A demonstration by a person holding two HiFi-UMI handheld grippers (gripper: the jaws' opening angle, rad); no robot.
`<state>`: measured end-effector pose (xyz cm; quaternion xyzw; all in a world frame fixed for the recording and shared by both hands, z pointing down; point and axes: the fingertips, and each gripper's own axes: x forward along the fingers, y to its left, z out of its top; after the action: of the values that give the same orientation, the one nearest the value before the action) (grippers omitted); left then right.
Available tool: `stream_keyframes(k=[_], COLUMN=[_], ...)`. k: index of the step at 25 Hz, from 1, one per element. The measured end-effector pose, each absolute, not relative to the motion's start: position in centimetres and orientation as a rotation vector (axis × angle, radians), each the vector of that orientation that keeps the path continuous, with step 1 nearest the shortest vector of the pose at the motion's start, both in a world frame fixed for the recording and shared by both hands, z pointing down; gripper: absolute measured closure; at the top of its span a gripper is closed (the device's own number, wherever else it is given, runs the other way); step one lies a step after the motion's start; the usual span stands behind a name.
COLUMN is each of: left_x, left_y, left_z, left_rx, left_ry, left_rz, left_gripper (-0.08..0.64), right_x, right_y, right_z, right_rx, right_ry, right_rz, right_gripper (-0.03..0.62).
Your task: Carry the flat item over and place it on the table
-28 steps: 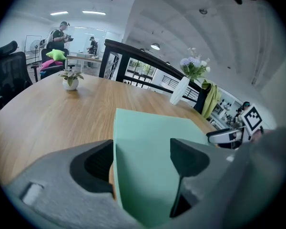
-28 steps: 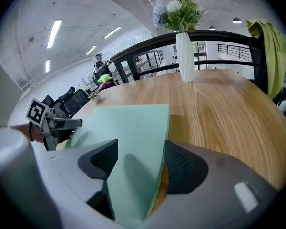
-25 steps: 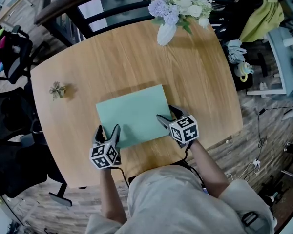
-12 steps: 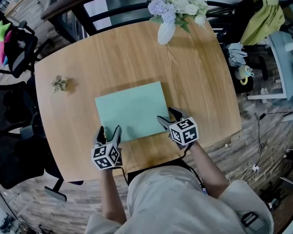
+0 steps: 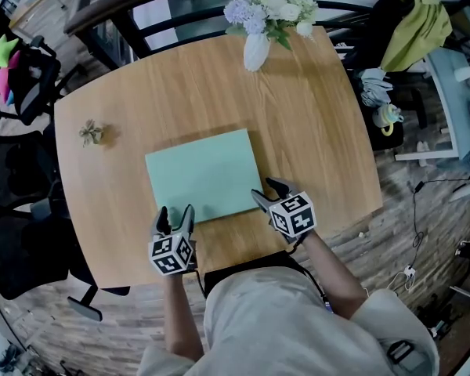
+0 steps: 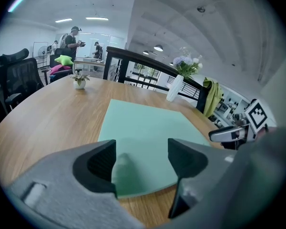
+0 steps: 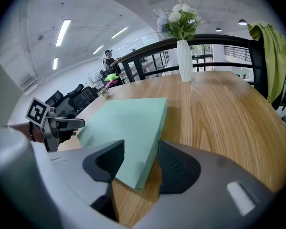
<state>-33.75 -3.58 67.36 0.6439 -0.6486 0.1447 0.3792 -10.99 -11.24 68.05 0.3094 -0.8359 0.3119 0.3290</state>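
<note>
A pale green flat sheet [image 5: 204,175] lies flat on the round wooden table [image 5: 298,108]. My left gripper [image 5: 176,211] is at the sheet's near left corner. Its jaws are apart and closing a little, and the sheet [image 6: 148,132] lies below and between them with neither pad touching it. My right gripper [image 5: 266,190] is at the near right corner. Its jaws are closing, with the sheet's corner [image 7: 128,123] between them, and the pads stand clear of it.
A white vase of flowers [image 5: 254,49] stands at the table's far edge. A small potted plant [image 5: 88,133] sits near the left edge. Black office chairs [image 5: 23,77] stand to the left. A dark railing and clutter lie beyond the table on the right.
The right gripper's jaws have narrowed around the sheet's corner. Both grippers stay at the near edge, and the sheet stays flat on the table.
</note>
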Motion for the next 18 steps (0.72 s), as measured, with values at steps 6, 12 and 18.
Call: stream_keyframes(k=[6, 12, 18], left_x=[-31.1, -28.1, -25.6], left_y=[-3.5, -3.4, -3.3], left_z=[67.1, 66.7, 66.5], left_rx=[1.668, 1.711, 1.733], left_ry=[-1.657, -1.648, -1.656], left_rz=[0.387, 0.416, 0.442], left_gripper=[0.246, 0.342, 0.427], right_x=[-9.8, -7.9, -5.7], right_y=[-10.5, -9.6, -8.9], right_z=[67.8, 67.6, 67.3], right_rx=[0.789, 0.793, 0.813], right_ry=[-2.184, -2.171, -2.165], right_rz=[0.771, 0.733, 0.684], right_gripper=[0.418, 0.490, 0.547])
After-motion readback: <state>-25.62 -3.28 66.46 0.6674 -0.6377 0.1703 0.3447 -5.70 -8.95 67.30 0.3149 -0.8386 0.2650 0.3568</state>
